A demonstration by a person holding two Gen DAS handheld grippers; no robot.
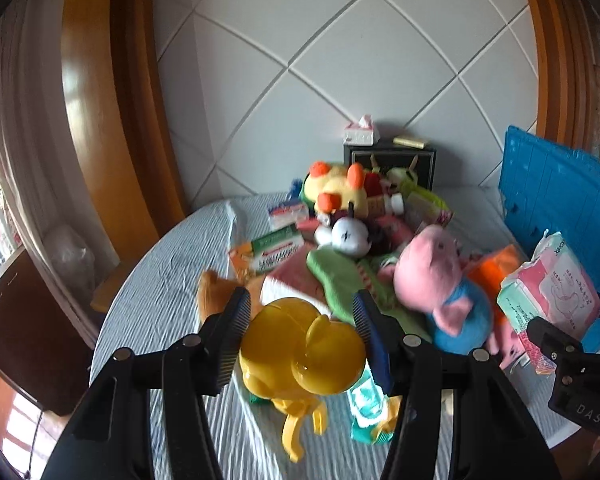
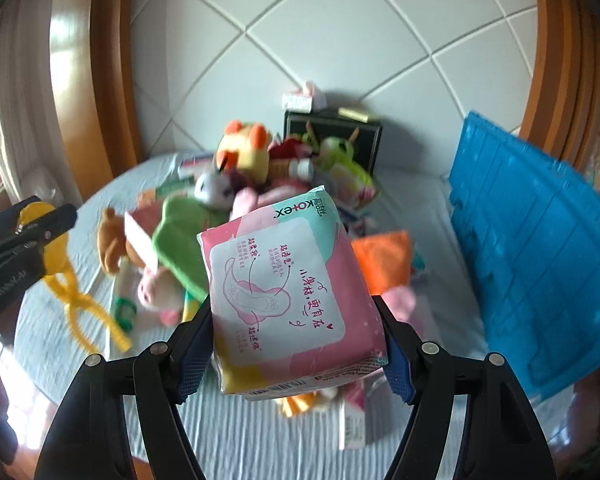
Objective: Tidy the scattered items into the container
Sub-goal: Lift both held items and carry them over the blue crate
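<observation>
Left tool (image 1: 300,340) clamps a yellow toy (image 1: 300,352); right tool (image 2: 296,344) clamps a pink pack (image 2: 284,292), both above the bench (image 2: 240,432). Best to carry them level toward the blue crate (image 2: 540,248) at right, clearing its wall before releasing.

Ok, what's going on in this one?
A person is tidying a cluttered table with two handheld grippers. The left gripper is shut on a yellow plastic toy; the right gripper is shut on a pink pad packet. Both are held above the pile of plush toys. A blue crate stands to the right.
</observation>
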